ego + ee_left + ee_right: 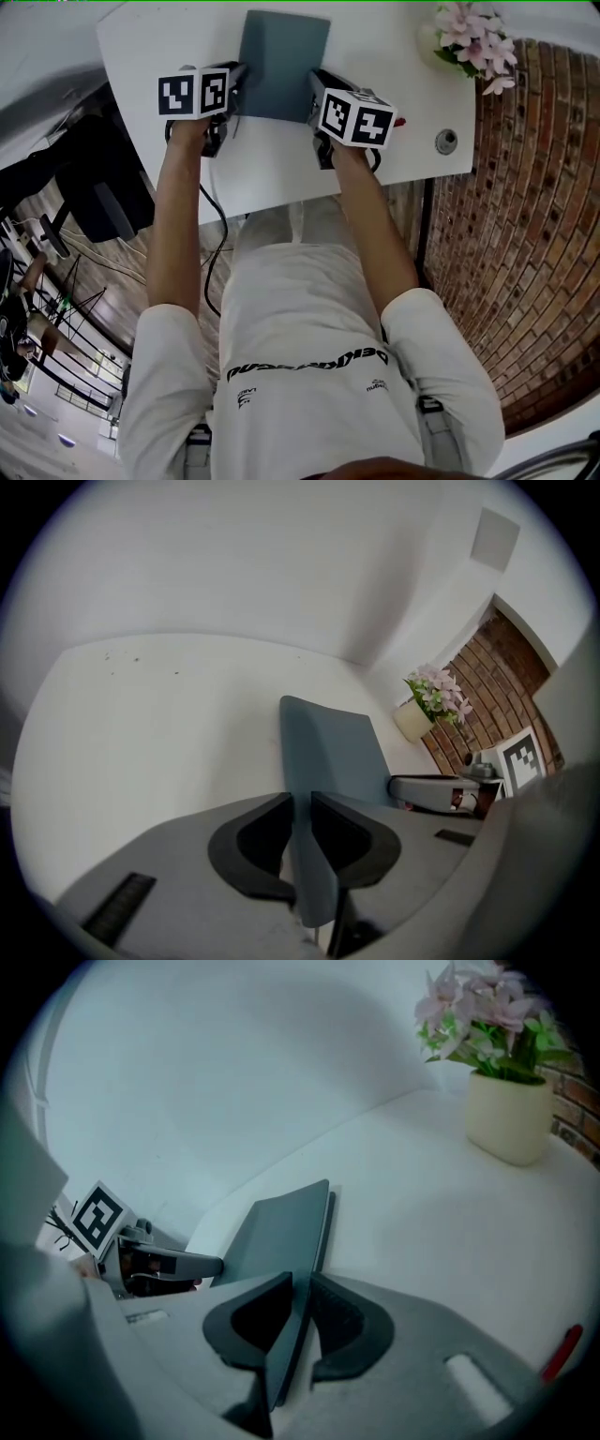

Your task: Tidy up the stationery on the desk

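A blue-grey notebook [281, 61] lies on the white desk [150, 47] ahead of both hands. My left gripper [239, 75] is shut on its near left corner. In the left gripper view the cover [333, 752] runs straight between the dark pads [258, 841], and the gripper [300, 808] pinches its edge. My right gripper [317, 80] is shut on the near right corner. In the right gripper view the notebook [281, 1227] sits edge-on between the pads of that gripper [302, 1288]. Each gripper view also shows the other gripper across the book.
A cream pot of pink flowers [478, 42] stands at the desk's far right corner. A red pen [400, 122] lies just right of my right gripper, near a round cable hole [446, 142]. A brick wall [534, 234] rises at the right; a black chair [103, 187] stands at the left.
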A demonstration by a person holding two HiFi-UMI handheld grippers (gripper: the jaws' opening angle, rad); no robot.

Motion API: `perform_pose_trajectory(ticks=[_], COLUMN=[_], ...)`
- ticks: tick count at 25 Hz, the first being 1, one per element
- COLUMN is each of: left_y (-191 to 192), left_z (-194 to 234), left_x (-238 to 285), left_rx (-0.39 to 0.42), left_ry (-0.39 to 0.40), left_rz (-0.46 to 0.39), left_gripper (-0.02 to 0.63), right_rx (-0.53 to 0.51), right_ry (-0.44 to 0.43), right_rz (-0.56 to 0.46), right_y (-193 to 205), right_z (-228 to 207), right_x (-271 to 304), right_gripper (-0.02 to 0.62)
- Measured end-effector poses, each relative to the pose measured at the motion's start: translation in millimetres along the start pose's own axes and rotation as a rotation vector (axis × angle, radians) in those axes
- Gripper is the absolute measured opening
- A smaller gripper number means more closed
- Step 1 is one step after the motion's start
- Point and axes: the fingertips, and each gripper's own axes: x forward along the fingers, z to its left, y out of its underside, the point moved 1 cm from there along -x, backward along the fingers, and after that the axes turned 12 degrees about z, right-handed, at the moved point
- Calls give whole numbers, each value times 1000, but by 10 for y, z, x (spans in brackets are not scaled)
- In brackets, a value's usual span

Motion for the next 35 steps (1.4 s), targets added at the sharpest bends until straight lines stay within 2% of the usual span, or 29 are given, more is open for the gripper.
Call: perform_pose_trajectory(ticks=[8, 20, 35], left_y=[467, 1071, 1539], left_z=[-147, -340, -523], left_x=[-36, -64, -66], left_rx=[-52, -171, -197], left_ry=[-6, 6, -9], left_rz=[-3, -37, -49], left_gripper=[60, 54, 54], right_rx=[-83, -196, -214], right_ry=[-16, -49, -35], right_rz=[61, 130, 160], right_y=[218, 540, 1065], right_z=[1, 60, 25], right_x=[-74, -178, -375], right_gripper=[55, 52, 54])
